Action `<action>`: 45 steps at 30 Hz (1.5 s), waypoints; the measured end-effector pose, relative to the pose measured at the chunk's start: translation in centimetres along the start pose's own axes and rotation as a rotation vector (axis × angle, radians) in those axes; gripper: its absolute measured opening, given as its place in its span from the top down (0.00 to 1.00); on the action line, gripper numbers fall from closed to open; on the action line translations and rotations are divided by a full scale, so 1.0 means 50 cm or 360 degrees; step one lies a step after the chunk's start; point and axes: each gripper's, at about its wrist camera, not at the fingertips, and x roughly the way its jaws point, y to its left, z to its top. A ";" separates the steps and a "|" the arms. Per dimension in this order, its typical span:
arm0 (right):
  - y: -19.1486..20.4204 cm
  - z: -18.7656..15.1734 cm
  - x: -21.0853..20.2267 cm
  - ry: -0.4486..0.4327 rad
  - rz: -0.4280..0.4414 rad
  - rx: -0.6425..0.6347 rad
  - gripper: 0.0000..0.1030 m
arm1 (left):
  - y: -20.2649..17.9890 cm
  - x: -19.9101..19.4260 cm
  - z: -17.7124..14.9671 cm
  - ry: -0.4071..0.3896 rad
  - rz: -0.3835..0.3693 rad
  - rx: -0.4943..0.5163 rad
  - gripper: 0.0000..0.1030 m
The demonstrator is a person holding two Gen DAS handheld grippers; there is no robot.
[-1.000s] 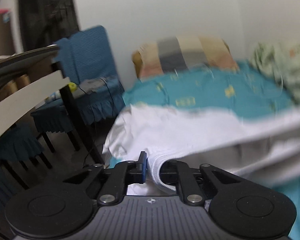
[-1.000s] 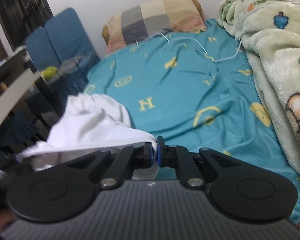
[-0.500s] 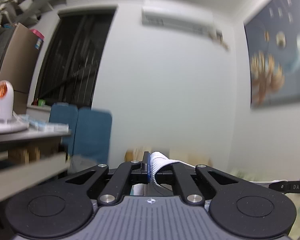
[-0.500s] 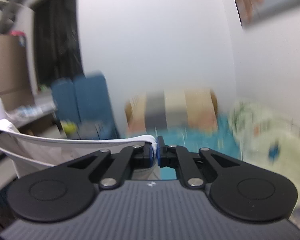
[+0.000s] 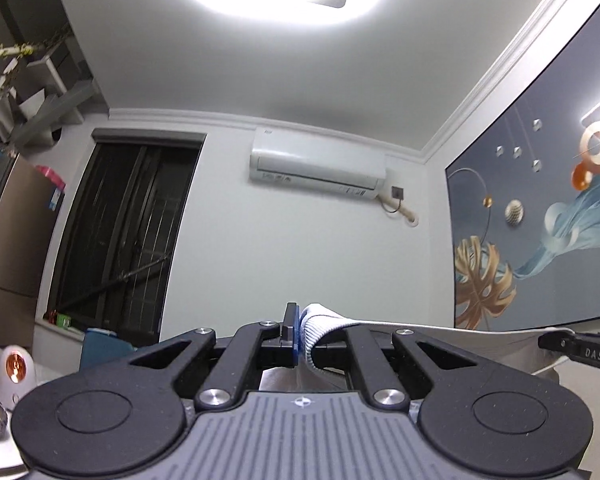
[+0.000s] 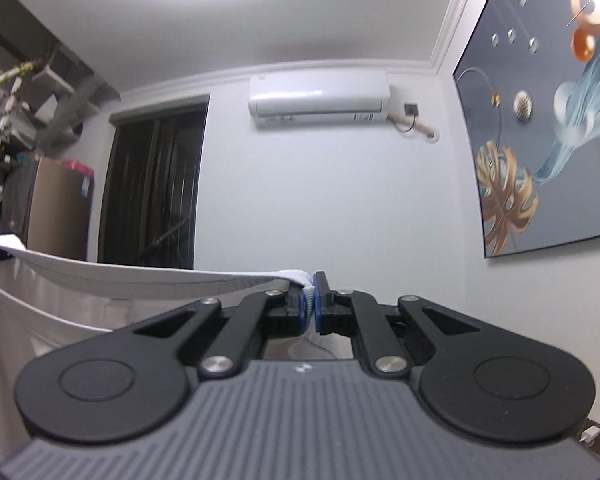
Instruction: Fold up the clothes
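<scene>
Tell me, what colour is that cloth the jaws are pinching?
White, with a ribbed edge; the cloth shows best in the right wrist view.

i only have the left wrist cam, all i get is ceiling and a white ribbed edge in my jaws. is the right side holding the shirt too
Observer: Yes. In the right wrist view the right gripper is shut on the white garment's ribbed edge.
Operator: is the cloth tight between the two
Observer: The top hem runs almost straight from the right gripper off to the frame's left edge, with only a shallow curve.
Operator: anything hanging below
Observer: Yes, a white panel hangs down under that hem at the left of the right wrist view. Its bottom end is out of frame.
</scene>
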 end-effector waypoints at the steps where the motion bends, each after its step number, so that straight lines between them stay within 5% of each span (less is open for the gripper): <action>1: -0.006 0.009 -0.006 0.0006 0.0003 0.0013 0.92 | -0.010 -0.015 0.012 -0.0003 -0.0005 0.0000 0.95; 5: -0.038 -0.015 0.015 0.0087 -0.0001 0.0079 0.92 | -0.035 -0.018 -0.008 0.0057 -0.0021 -0.0037 0.94; 13: -0.084 -0.218 0.198 0.0361 -0.0066 0.0140 0.92 | 0.013 0.205 -0.268 0.0325 0.0018 -0.0064 0.93; 24: -0.144 -0.599 0.667 0.0740 -0.0152 0.0141 0.92 | 0.156 0.717 -0.806 0.0747 0.0133 -0.0087 0.92; 33: -0.189 -1.089 1.031 0.1070 -0.0213 0.0163 0.92 | 0.265 1.094 -1.403 0.1059 0.0165 -0.0060 0.92; 39: -0.257 -1.367 1.114 0.1357 -0.0194 0.0356 0.92 | 0.311 1.204 -1.739 0.1359 0.0156 -0.0043 0.93; 45: -0.323 -1.478 1.113 0.1502 -0.0040 0.0715 0.90 | 0.316 1.211 -1.840 0.1575 0.0057 -0.0124 0.93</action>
